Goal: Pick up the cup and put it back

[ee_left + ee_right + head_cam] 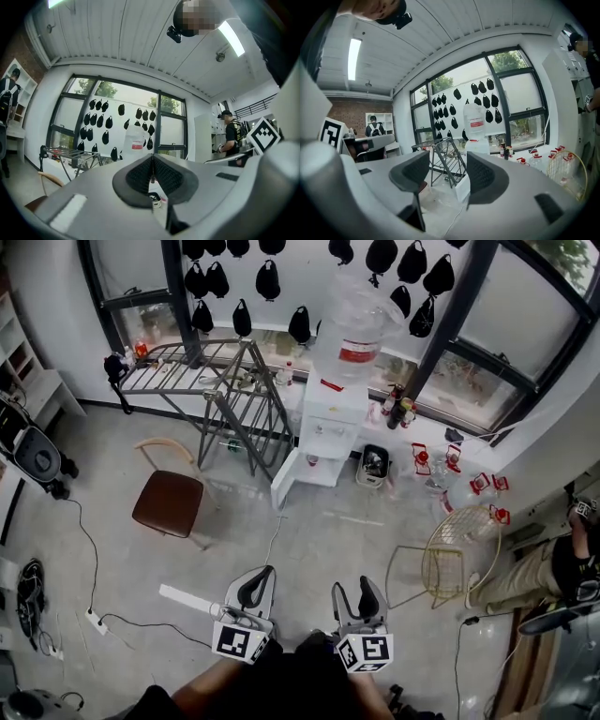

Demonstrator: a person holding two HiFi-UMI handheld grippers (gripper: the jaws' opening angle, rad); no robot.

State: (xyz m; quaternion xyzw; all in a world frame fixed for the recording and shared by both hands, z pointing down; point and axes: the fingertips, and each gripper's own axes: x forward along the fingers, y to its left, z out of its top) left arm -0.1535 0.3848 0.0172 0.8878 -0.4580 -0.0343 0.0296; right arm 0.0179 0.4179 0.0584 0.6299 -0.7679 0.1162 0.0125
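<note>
The left tool [255,589] has its jaws pressed together with nothing between them. The right tool [354,599] holds its jaws apart, empty. Well ahead of both stands a water dispenser [330,418] with a clear bottle [352,329] on top, neck down. Just right of the dispenser is a small bin [375,465] of dark items. I cannot tell where the cup is.

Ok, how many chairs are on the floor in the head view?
2. A brown-seated wooden chair stands at the left, near the metal rack; a yellow wire chair stands at the right, beside the water jugs. Others may be hidden out of frame.
</note>
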